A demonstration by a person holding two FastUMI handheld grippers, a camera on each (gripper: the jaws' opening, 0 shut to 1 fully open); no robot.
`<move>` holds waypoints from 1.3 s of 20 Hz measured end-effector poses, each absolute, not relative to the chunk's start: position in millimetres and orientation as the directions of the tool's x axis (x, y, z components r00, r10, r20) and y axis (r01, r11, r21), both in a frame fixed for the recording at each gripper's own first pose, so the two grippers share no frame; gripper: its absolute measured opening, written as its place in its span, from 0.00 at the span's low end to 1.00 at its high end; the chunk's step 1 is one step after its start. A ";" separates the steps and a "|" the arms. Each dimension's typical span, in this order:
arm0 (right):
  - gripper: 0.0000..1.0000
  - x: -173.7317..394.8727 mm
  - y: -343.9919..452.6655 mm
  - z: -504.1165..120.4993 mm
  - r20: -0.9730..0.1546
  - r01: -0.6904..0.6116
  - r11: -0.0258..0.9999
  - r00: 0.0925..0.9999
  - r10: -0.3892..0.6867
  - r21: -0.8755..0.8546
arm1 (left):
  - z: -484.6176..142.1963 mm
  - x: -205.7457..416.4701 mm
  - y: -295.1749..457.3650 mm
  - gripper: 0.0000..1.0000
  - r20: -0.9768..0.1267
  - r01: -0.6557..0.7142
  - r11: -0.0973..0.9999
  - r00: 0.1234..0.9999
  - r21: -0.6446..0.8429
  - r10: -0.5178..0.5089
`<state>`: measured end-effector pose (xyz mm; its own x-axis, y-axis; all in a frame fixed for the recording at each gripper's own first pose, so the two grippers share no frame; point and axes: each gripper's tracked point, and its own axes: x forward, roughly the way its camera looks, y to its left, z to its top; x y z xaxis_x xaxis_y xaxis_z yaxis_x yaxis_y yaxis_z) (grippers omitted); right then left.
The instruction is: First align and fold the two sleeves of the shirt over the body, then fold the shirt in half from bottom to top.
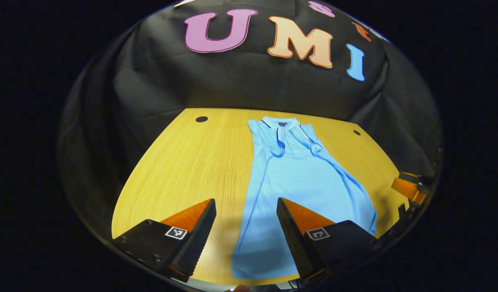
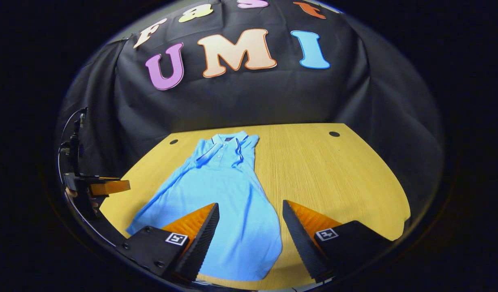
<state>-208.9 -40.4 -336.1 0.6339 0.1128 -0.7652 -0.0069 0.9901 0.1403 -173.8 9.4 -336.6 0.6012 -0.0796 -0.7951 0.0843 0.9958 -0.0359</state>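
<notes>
The blue shirt (image 1: 301, 178) is lying flat on the wooden table (image 1: 184, 162), sleeves folded in, collar far, while the left gripper (image 1: 245, 221) and right gripper (image 2: 250, 223) are hovering above its near hem, jaws apart.

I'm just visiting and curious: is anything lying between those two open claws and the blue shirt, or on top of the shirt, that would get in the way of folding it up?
Nothing visible does. The shirt lies flat on the table, sleeves already folded in, nothing on it. The left gripper and right gripper hang open over its bottom hem, with bare cloth and wood between the fingers.
</notes>
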 end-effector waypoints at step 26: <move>0.62 -324.5 -28.3 -437.8 -0.932 -0.047 0.997 0.355 0.071 0.058 | -413.7 -301.1 9.5 0.83 -0.911 0.129 0.992 0.408 -0.011 -0.063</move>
<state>-324.5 -28.3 -437.8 0.3546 0.0711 -0.9323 -0.0471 0.9972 0.0581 -301.1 9.5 -413.7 0.4084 -0.0628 -0.9106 0.1288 0.9916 -0.0106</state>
